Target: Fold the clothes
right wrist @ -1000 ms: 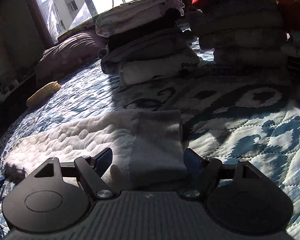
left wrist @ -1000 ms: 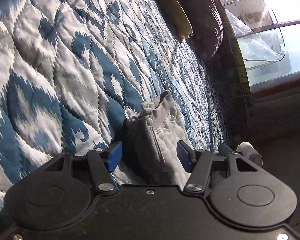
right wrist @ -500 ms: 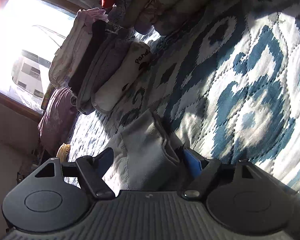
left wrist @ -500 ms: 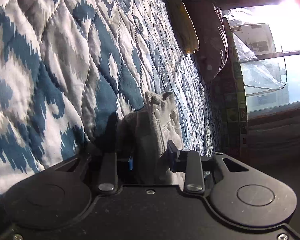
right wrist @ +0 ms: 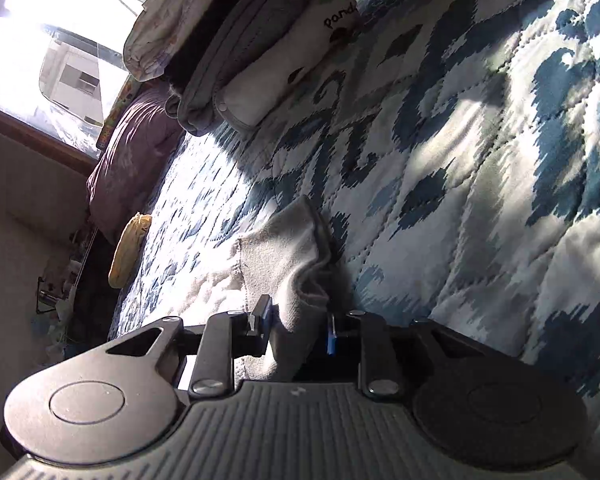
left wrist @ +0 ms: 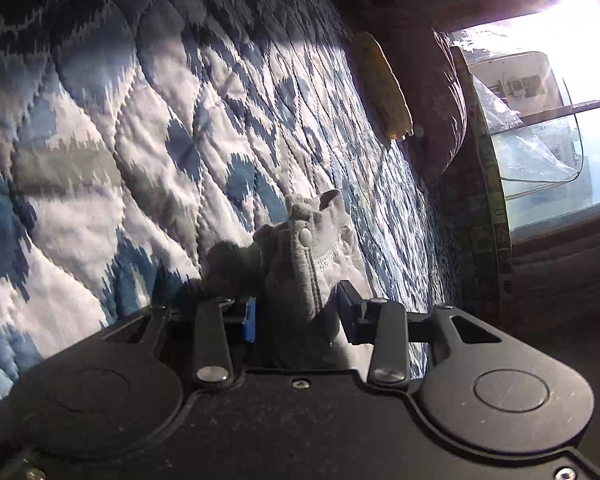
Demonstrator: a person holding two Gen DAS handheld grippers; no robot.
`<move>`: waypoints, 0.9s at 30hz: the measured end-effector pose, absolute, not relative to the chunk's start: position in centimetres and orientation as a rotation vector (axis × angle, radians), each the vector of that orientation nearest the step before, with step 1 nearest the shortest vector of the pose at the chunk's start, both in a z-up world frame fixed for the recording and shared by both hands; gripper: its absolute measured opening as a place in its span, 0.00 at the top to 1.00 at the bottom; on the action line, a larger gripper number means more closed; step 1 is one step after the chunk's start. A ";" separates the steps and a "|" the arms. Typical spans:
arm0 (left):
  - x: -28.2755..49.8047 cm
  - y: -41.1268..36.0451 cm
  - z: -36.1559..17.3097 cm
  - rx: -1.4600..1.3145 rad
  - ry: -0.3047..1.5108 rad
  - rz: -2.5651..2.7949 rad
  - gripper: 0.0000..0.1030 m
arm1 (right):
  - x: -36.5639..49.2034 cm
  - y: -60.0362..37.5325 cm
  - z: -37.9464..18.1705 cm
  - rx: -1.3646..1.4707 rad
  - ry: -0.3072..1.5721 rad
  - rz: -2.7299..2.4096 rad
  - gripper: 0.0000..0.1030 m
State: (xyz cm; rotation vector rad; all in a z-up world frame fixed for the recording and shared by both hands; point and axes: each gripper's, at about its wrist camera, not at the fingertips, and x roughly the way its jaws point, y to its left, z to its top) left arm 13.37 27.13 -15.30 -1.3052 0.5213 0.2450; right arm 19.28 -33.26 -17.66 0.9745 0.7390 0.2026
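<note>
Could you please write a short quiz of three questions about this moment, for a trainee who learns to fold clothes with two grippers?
1. True or false: the left gripper is shut on the grey fleece garment with a snap button.
2. Which item lies beside the dark purple pillow near the window? A) a yellow cloth bundle B) a red shoe C) a green bottle
3. Fill in: the right gripper is shut on the garment's ____ edge, above the blue and white quilted bedspread.

Key: 1 true; 2 A; 3 folded
</note>
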 end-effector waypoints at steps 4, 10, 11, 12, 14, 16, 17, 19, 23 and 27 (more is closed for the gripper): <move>10.6 28.3 -15.6 -1.411 0.447 0.200 0.58 | 19.1 -33.4 -16.8 0.958 0.755 0.239 0.76; 9.5 27.6 -15.1 -1.472 0.435 0.186 0.45 | 20.0 -34.9 -18.3 1.060 0.774 0.334 0.76; 9.5 27.3 -15.0 -1.473 0.438 0.179 0.42 | 20.1 -35.1 -18.5 1.084 0.778 0.352 0.76; 9.8 27.1 -14.8 -1.461 0.446 0.180 0.41 | 20.2 -35.4 -18.7 1.106 0.782 0.368 0.76; 10.5 26.7 -14.6 -1.420 0.466 0.196 0.41 | 20.3 -35.8 -18.9 1.133 0.788 0.400 0.77; 11.1 26.5 -14.5 -1.397 0.468 0.209 0.41 | 20.2 -35.6 -18.8 1.104 0.785 0.413 0.78; 11.4 26.4 -14.4 -1.386 0.469 0.215 0.41 | 20.1 -35.5 -18.7 1.088 0.783 0.419 0.78; 11.9 26.1 -14.3 -1.363 0.472 0.227 0.42 | 19.9 -35.2 -18.7 1.056 0.765 0.434 0.78; 13.1 25.7 -14.0 -1.317 0.476 0.252 0.59 | 19.6 -35.0 -18.7 1.015 0.715 0.477 0.77; 14.2 25.2 -13.7 -1.271 0.480 0.277 0.79 | 19.0 -35.3 -18.9 1.025 0.661 0.539 0.69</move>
